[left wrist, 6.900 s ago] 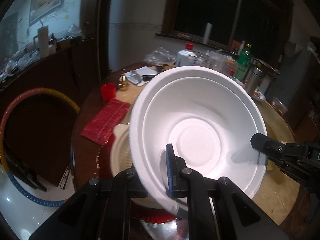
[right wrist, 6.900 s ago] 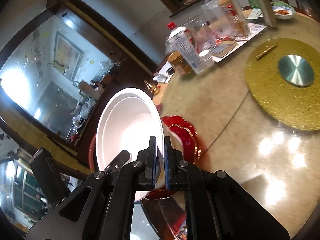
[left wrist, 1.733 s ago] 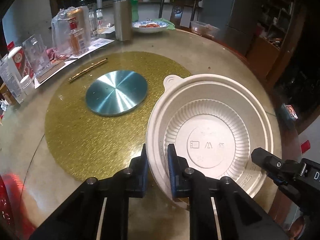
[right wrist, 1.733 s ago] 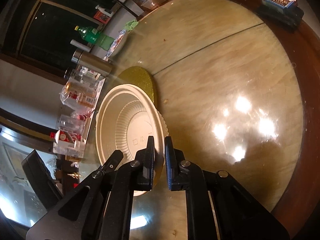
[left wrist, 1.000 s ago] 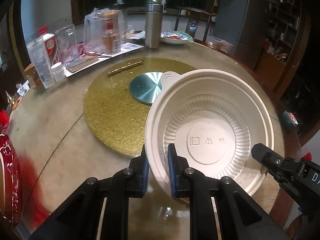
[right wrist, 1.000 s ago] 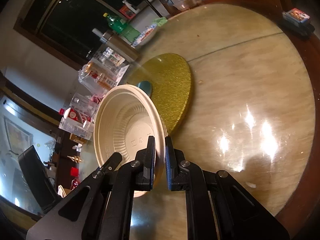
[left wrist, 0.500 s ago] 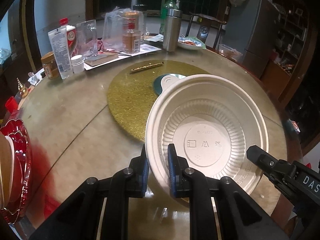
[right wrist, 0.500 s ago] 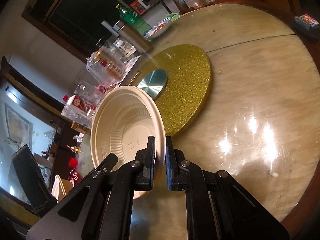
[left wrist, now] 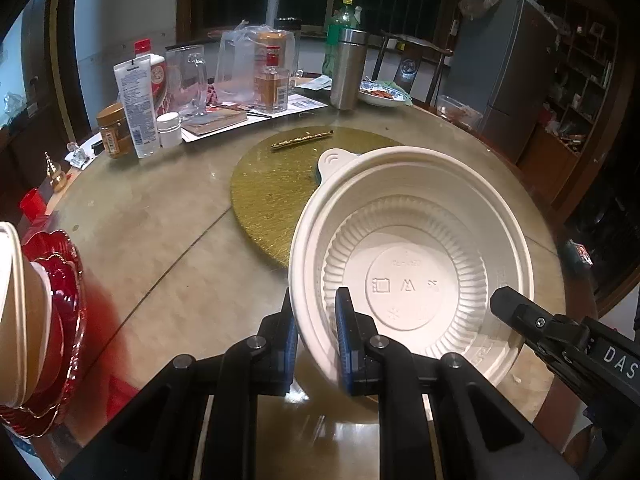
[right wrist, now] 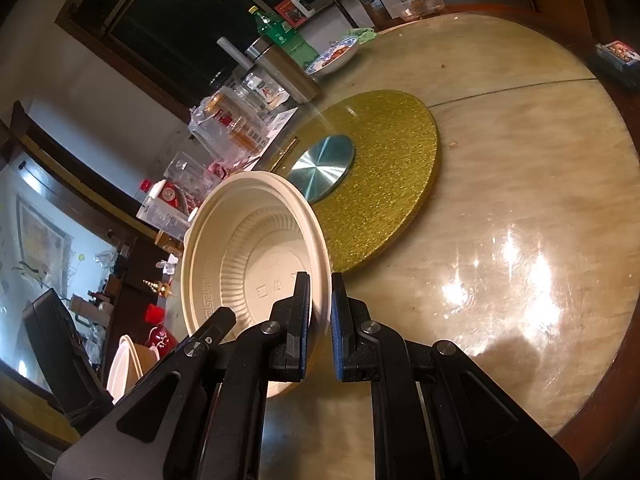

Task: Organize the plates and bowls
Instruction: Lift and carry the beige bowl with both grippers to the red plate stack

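Red plates (left wrist: 60,320) cut by left edge; bowl (left wrist: 412,264) hides silver disc.

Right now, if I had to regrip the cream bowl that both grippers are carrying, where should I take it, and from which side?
Take the cream bowl by its thin rim, one finger inside the wall and one outside, as the left gripper and right gripper do now. Come from opposite near sides, away from the small tab on the far rim. The wide, shallow shape leaves probably only the wall to pinch.
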Available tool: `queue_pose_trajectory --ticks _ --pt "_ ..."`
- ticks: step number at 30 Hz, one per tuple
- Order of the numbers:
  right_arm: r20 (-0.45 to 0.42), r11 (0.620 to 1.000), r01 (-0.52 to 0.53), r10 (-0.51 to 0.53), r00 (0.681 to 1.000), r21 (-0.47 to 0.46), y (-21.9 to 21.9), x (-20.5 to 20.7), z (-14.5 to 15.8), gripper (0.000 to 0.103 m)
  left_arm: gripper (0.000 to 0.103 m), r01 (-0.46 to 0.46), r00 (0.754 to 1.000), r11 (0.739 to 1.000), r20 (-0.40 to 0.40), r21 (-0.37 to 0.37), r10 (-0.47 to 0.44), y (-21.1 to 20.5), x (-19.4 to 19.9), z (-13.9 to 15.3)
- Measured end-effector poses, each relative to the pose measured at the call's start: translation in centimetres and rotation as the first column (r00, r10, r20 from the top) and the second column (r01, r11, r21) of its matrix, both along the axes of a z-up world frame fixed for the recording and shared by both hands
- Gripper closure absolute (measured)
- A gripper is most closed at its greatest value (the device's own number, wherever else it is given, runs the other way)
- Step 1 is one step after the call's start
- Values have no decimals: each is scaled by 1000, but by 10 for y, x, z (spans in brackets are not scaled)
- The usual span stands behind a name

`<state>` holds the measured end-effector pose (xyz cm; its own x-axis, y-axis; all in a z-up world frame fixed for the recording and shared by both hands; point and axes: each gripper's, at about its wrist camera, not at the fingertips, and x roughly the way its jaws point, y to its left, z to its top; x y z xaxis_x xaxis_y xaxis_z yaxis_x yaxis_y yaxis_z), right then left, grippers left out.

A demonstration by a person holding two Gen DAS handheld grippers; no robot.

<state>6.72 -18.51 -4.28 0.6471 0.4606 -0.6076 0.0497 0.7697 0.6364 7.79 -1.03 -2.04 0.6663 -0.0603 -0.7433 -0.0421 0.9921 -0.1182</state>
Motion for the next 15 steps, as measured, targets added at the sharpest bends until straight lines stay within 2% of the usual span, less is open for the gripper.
queue_pose_trajectory --ticks 15 --pt "18 998 -56 56 998 -4 24 -9 8 94 87 -33 999 999 10 -14 33 22 -18 7"
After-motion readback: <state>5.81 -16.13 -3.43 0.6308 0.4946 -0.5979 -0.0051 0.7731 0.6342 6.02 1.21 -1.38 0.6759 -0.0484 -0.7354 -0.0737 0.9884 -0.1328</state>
